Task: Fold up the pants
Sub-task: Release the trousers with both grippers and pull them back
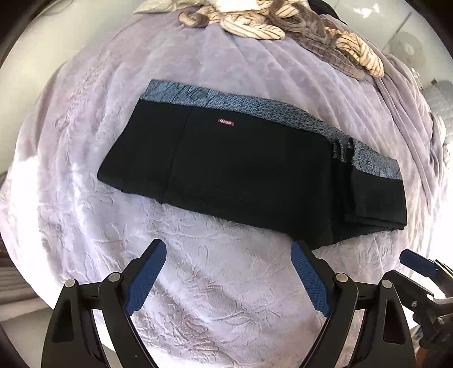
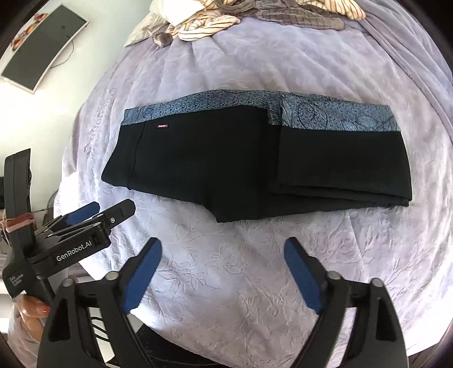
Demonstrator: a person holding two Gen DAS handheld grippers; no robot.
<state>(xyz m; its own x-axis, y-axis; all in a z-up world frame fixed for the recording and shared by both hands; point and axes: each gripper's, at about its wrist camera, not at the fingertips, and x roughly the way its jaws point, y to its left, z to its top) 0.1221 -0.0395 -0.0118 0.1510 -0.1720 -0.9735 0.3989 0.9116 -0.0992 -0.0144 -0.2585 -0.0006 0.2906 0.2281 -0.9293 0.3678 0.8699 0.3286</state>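
Black pants [image 1: 240, 169] with a blue patterned waistband lie folded flat across a lilac blanket [image 1: 226, 297]; a folded layer is stacked on their right end. They also show in the right wrist view [image 2: 226, 164]. My left gripper [image 1: 228, 252] is open and empty, held back just short of the pants' near edge. My right gripper [image 2: 222, 249] is open and empty, also in front of the near edge. The left gripper shows at the lower left of the right wrist view [image 2: 96, 215], off the pants.
A heap of striped and grey clothes [image 1: 283, 22] lies at the far edge of the bed, also in the right wrist view [image 2: 215, 19]. A dark screen [image 2: 42, 48] hangs on the wall at the far left. The bed edge drops off at the left.
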